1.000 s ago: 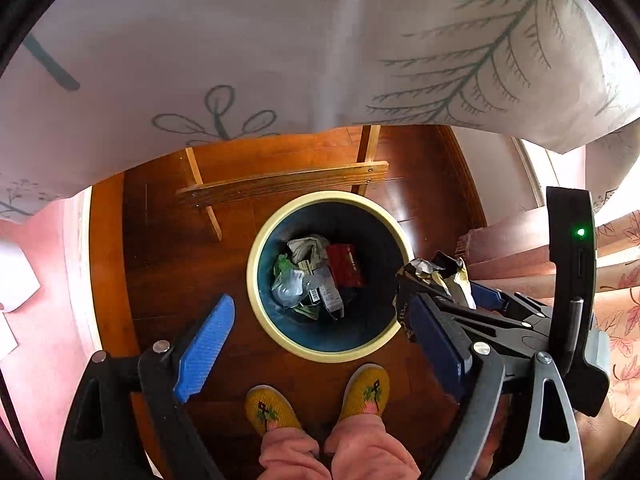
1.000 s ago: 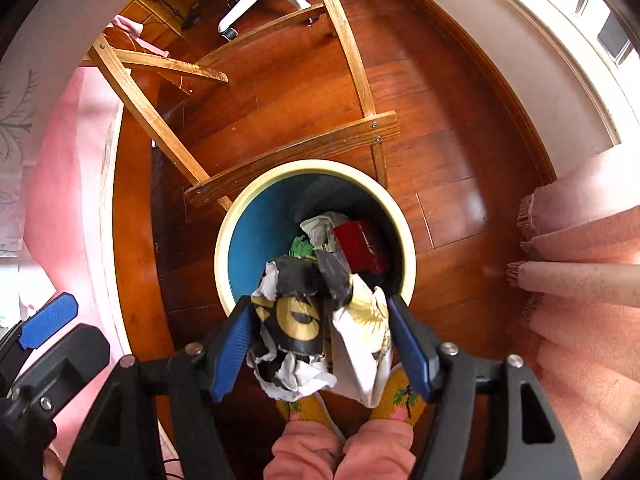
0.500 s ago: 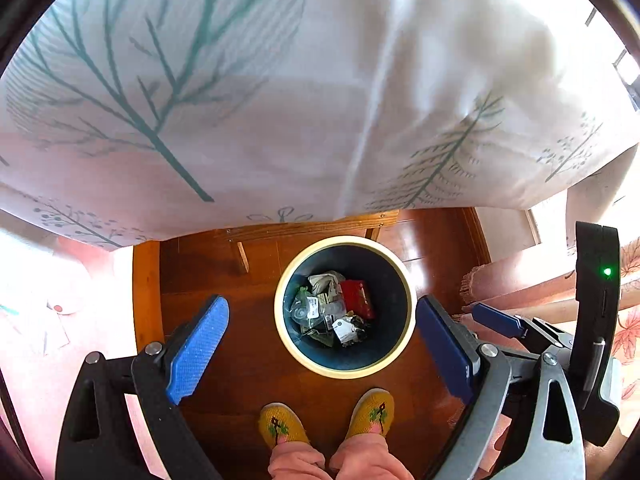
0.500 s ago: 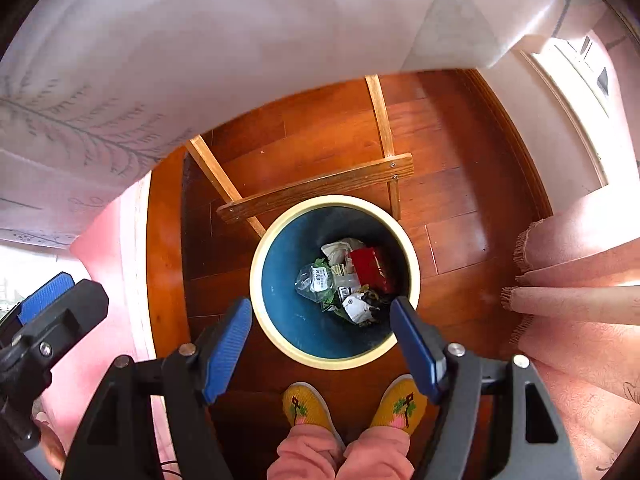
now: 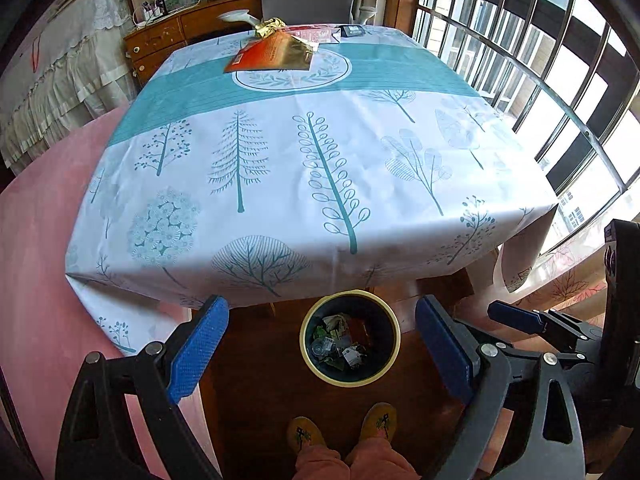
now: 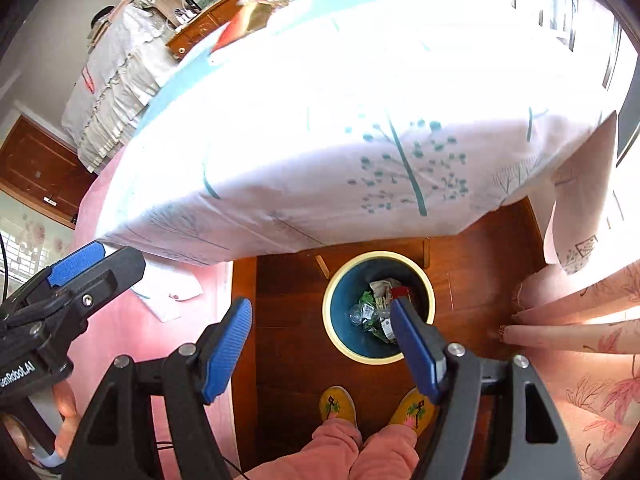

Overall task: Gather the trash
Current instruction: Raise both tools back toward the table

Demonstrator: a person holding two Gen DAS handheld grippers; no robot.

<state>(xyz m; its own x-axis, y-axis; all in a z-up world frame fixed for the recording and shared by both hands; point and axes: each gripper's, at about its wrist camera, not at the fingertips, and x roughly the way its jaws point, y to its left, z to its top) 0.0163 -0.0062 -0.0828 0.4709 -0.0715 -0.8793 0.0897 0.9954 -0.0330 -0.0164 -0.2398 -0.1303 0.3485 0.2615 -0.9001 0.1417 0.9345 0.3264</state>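
A round trash bin (image 5: 309, 347) with a cream rim and dark blue inside stands on the wooden floor under the table edge; it holds several crumpled wrappers. It also shows in the right wrist view (image 6: 340, 344). My left gripper (image 5: 322, 350) is open and empty, raised above the bin. My right gripper (image 6: 322, 346) is open and empty beside it. On the far side of the tablecloth lie an orange and gold wrapper (image 5: 276, 54), a crumpled gold wrapper (image 5: 269, 26) and a red and white packet (image 5: 314, 34).
The table (image 5: 280, 168) wears a white and teal tree-print cloth that hangs over its near edge. A black device (image 5: 352, 31) lies at the far side. A barred window (image 5: 560, 80) is on the right, pink curtain (image 6: 580, 320) beside the bin, my slippered feet (image 5: 340, 428) below.
One second ago my right gripper held crumpled trash over the bin; it opened and the trash dropped in. Both grippers have since risen, so the tabletop now shows.
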